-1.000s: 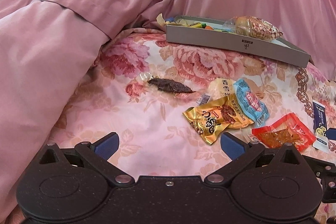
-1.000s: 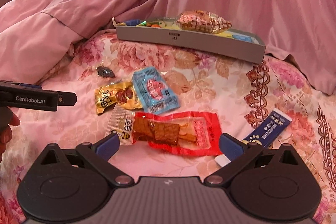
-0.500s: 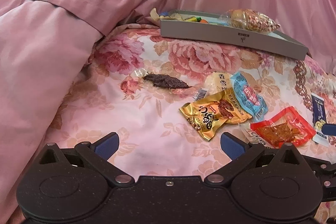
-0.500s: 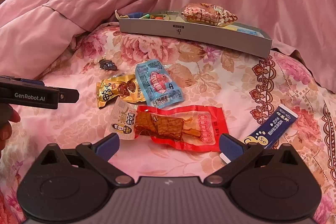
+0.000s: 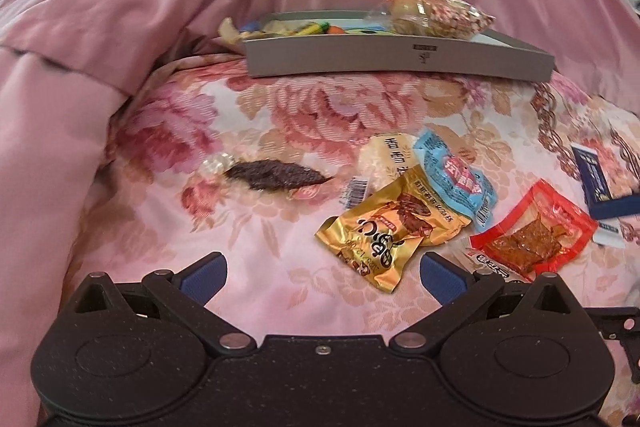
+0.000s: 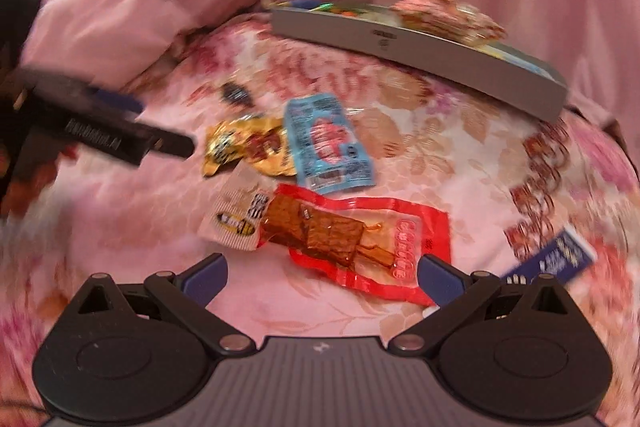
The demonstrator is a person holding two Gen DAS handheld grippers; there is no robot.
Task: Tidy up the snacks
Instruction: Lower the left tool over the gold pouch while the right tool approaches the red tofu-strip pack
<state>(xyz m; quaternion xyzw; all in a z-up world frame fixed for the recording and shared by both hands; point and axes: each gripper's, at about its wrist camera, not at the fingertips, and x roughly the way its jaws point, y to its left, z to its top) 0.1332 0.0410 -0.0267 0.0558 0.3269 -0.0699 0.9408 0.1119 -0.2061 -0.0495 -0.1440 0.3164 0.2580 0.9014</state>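
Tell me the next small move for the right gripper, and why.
Probably ease the right gripper forward and down onto the red packet. Its jaws are open and empty, the packet lies flat between the fingertips, nearest of the loose snacks, and the grey tray waits beyond.

Dark blue packet [image 5: 596,179]: cut by the left-wrist view's right edge. Cream packet [image 5: 386,159]: partly covered by gold packet [image 5: 384,231]. Right-wrist view: motion-blurred; tray [image 6: 420,47] contents were unreadable.

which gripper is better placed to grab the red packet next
Right. The red packet lies directly ahead between the open right gripper fingers, while from the left gripper it sits off to the side, beyond the gold packet.
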